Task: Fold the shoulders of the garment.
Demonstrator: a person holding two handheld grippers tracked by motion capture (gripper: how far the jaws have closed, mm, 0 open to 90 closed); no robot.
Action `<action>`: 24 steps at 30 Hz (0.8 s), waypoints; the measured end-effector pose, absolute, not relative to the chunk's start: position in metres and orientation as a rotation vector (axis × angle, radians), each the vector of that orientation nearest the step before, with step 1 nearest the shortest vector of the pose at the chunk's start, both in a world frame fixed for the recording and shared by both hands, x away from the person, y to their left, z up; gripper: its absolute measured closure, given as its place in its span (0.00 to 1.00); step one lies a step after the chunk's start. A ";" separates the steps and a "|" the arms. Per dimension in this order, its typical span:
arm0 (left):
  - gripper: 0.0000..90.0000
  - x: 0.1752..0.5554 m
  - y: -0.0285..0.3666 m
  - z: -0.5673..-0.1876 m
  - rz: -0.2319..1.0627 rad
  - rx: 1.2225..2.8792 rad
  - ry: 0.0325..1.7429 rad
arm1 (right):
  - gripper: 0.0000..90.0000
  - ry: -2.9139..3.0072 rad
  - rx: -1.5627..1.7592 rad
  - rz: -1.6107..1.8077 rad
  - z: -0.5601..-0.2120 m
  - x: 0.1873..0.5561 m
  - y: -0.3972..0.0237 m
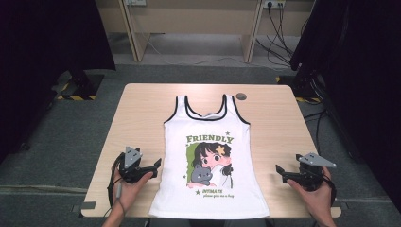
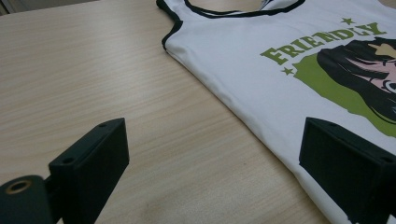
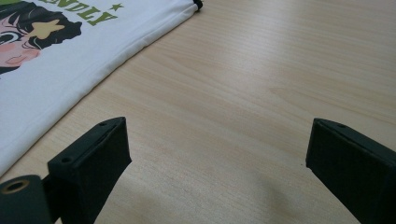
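The wooden table (image 1: 142,101) carries everything here, its pale top bare along the left and right sides. On it a white tank top (image 1: 208,156) lies spread flat and face up, running down the middle of the table from near the far edge, where its black-trimmed neckline and straps sit, to the near edge, where the hem reaches or just overhangs. The print on its front, a green "FRIENDLY" over a cartoon girl with a grey cat, shows whole and unwrinkled. A small round grey fitting (image 1: 241,96) is set in the tabletop near the far edge, just beside the right strap.

The left gripper (image 1: 153,166) hovers by the near left corner, close to the garment's left side seam; in the left gripper view its jaws stand wide apart, with one black pad (image 2: 91,163) over bare wood and the other above the shirt's edge, neither pressing on cloth. The right gripper (image 1: 280,171) sits toward the near right corner, a little apart from the right side seam, its jaws also spread wide with only wood between them.

By the look of it the folding has not begun: no fold shows, and no edge is lifted. Taking hold of the side edges and every fold are still to come.
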State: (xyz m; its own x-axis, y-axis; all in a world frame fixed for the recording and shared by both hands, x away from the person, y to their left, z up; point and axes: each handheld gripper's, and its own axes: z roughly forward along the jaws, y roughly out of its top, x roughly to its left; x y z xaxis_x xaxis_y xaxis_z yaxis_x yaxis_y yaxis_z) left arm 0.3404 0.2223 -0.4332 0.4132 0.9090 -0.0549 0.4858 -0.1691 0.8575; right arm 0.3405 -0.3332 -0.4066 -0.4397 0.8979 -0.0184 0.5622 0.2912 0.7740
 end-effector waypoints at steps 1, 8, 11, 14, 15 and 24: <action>0.08 0.340 0.222 -0.433 0.618 1.807 1.203 | 0.07 2.111 1.303 0.986 -0.407 0.340 -0.333; 0.08 0.341 0.222 -0.433 0.613 1.810 1.200 | 0.07 2.112 1.305 0.985 -0.407 0.341 -0.333; 0.10 0.344 0.223 -0.433 0.601 1.808 1.188 | 0.07 2.113 1.305 0.985 -0.407 0.341 -0.333; 0.11 0.350 0.222 -0.429 0.583 1.792 1.181 | 0.07 2.111 1.306 0.987 -0.407 0.341 -0.334; 0.11 0.354 0.221 -0.428 0.565 1.781 1.181 | 0.07 2.109 1.310 0.989 -0.407 0.341 -0.334; 0.14 0.426 0.201 -0.412 0.550 1.826 1.164 | 0.08 2.110 1.313 0.988 -0.407 0.342 -0.334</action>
